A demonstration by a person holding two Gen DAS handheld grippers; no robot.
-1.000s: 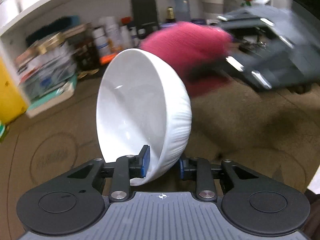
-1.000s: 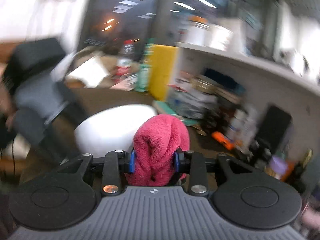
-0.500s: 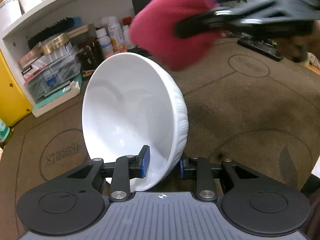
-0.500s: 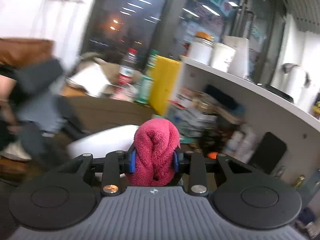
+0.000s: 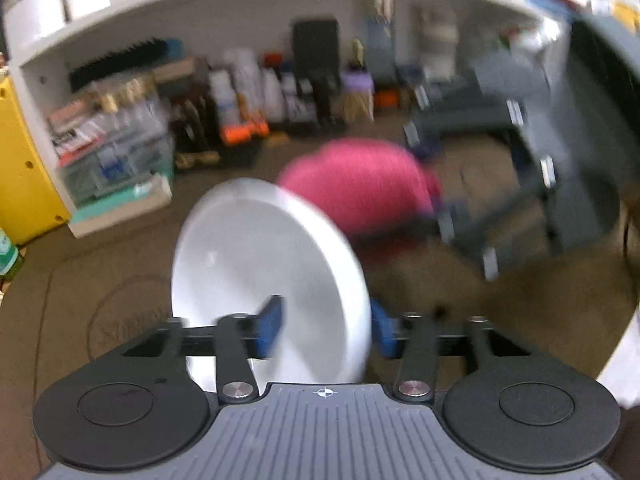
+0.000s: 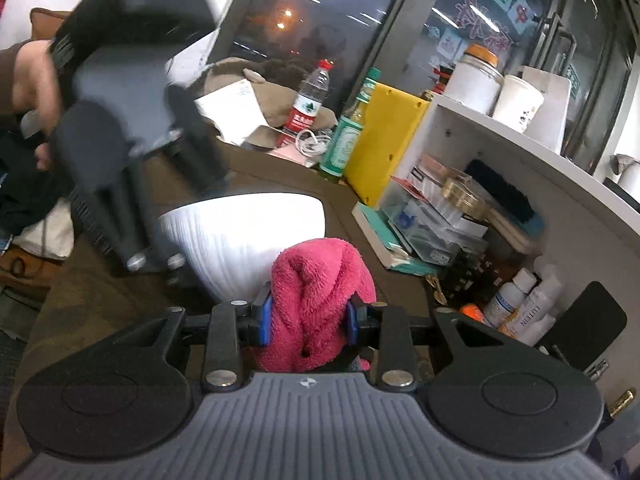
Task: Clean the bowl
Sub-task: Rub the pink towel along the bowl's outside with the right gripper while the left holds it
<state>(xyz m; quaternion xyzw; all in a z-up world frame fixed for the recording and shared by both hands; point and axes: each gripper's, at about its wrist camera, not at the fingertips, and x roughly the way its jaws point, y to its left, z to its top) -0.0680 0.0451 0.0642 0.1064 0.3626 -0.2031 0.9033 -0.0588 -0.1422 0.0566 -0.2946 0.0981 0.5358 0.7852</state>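
Black left gripper [image 5: 326, 330] with blue pads, silver screws, grey ribbed housing

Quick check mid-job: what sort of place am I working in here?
Probably an office or lab corner set up for recording, not a kitchen: a brown mat-covered table, a white shelf unit crammed with bottles and boxes, and big dark glass windows behind.

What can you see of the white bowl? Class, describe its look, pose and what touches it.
The white bowl looks like glazed ceramic, smooth inside with fine ribs on its outer wall. It appears empty. The left gripper holds it tipped on edge above the brown table, its pads pinching the rim. The pink cloth, clamped in the right gripper, sits close against its outside.
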